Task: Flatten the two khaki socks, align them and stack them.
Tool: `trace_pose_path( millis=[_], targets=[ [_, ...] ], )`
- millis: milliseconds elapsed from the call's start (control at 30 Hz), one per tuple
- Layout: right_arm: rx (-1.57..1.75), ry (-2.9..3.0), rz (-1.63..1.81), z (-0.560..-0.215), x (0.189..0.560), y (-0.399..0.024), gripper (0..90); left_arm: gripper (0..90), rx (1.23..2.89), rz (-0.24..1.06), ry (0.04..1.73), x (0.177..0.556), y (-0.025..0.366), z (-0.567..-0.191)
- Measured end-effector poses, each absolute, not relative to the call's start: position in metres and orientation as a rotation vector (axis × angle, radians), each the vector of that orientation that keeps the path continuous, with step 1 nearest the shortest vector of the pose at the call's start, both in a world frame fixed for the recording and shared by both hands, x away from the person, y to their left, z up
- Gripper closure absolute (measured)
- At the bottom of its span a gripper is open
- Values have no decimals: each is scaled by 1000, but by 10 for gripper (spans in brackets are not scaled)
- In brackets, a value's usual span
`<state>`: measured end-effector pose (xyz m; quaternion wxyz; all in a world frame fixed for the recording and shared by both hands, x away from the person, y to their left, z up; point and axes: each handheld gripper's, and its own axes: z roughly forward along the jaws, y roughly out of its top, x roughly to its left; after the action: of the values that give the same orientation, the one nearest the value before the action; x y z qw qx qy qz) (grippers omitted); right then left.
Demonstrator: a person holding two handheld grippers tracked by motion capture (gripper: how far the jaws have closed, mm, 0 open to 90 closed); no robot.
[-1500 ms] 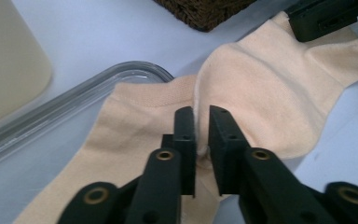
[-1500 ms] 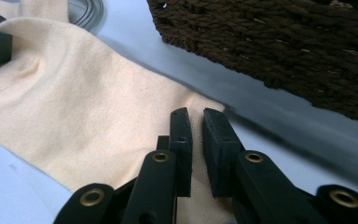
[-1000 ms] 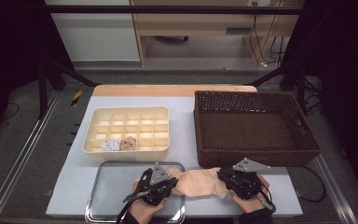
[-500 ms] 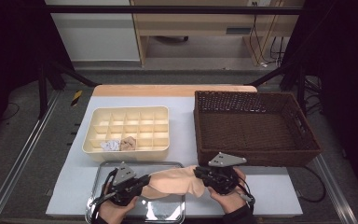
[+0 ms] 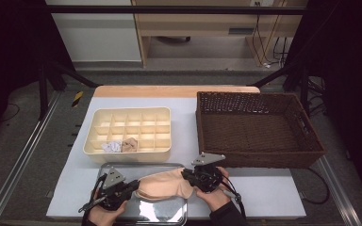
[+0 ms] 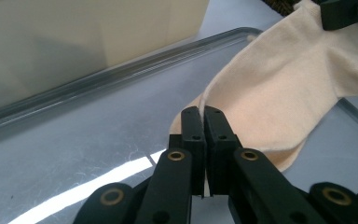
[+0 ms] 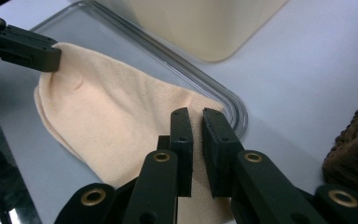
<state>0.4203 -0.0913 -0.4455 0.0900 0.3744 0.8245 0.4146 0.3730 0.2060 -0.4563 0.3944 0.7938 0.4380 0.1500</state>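
Soft peach sock (image 5: 162, 184) now leftward, over shiny steel tray (image 5: 169, 215).

A pale peach sock (image 5: 162, 186) is stretching sideways over the right half of the metal tray (image 5: 162, 217) at the near edge of the tabletop (image 5: 264, 195), its left end and right end each being pinched up, middle sagging.
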Motion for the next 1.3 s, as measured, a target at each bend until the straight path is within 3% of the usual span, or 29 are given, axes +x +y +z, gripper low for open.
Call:
trace_pose_path(
  millis=[333,400,567,700,1067,1300],
  targets=[
    [1110,2480,1169,-460,428,-79,807,861,2030,395,1140,375,208,-460],
    [1112,2482,1166,-463,429,-78,788,826,2031,403,1144,375,208,-461],
    [1123,2449,1207,-458,427,-85,707,616,1998,447,1168,378,211,-460],
    [1138,2390,1261,-450,420,-102,667,556,1983,451,1181,382,213,-460],
    [1190,2452,1198,-479,411,-103,617,570,2045,425,1176,380,210,-472],
    [1251,2438,1242,-484,411,-105,636,602,2052,417,1163,377,209,-473]
  ],
)
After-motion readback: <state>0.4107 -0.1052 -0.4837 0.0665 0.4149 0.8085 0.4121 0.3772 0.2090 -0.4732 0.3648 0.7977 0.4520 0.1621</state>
